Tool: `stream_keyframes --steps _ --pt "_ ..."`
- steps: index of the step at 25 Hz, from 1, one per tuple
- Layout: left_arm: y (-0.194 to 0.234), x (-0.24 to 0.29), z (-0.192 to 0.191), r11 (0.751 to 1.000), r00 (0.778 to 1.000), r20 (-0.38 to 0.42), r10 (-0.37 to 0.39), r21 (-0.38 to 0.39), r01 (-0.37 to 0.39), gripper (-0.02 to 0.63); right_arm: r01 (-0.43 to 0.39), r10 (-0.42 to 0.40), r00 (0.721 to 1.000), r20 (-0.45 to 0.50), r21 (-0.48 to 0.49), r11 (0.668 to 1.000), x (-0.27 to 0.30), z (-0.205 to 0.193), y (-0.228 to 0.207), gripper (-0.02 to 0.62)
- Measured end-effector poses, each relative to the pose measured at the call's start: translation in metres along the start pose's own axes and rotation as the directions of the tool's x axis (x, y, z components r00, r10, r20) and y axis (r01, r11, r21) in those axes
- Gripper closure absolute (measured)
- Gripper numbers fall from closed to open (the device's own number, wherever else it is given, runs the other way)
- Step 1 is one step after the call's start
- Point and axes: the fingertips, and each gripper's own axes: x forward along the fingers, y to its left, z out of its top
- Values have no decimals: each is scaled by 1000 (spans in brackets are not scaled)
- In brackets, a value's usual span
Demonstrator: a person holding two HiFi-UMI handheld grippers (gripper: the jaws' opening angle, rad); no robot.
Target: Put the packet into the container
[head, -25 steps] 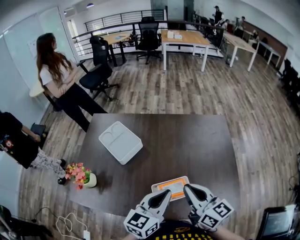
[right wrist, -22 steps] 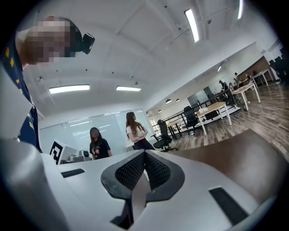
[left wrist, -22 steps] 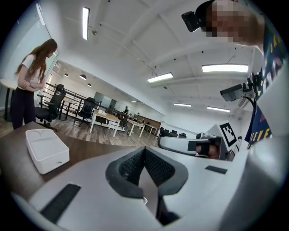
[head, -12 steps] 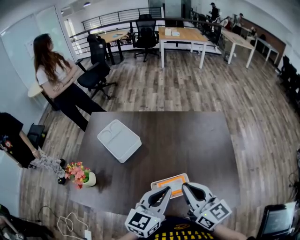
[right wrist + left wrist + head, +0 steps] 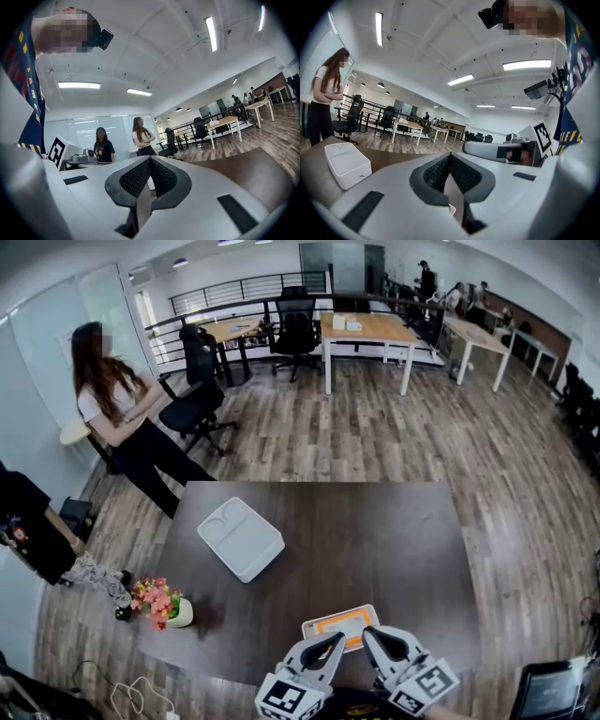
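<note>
A white packet (image 5: pixel 342 625) with an orange panel lies flat near the front edge of the dark table (image 5: pixel 375 540). The white container (image 5: pixel 240 537), a shallow divided tray, rests on the table's left half; it also shows at the left in the left gripper view (image 5: pixel 347 164). My left gripper (image 5: pixel 335 645) and right gripper (image 5: pixel 367 637) hover side by side just in front of the packet, tips close to its near edge. Both are shut with nothing between the jaws. Each gripper view shows its own pads pressed together, left gripper (image 5: pixel 450 157) and right gripper (image 5: pixel 149 160).
A small pot of pink flowers (image 5: pixel 161 601) stands at the table's left front corner. Two people (image 5: pixel 122 427) stand left of the table. Office chairs (image 5: pixel 192 390) and wooden desks (image 5: pixel 370 329) fill the room beyond.
The head view has tilted, so the table and packet sit lower in the picture. Both grippers stay shut in front of the packet, rolled only slightly.
</note>
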Motion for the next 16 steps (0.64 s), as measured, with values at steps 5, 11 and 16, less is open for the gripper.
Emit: stream_keyframes --steps 5,11,16 --pt "6 -3 2 1000 1000 10 10 7 -10 604 10 -10 1000 9 -7 1000 -1 2 -3 586" --pt "10 -2 1 1000 1000 1 9 17 -9 604 9 -9 1000 0 -5 1000 2 0 -3 586" --pt "-9 8 -14 1000 998 -56 -23 1 23 604 31 -30 999 -19 26 999 -15 -9 -9 586"
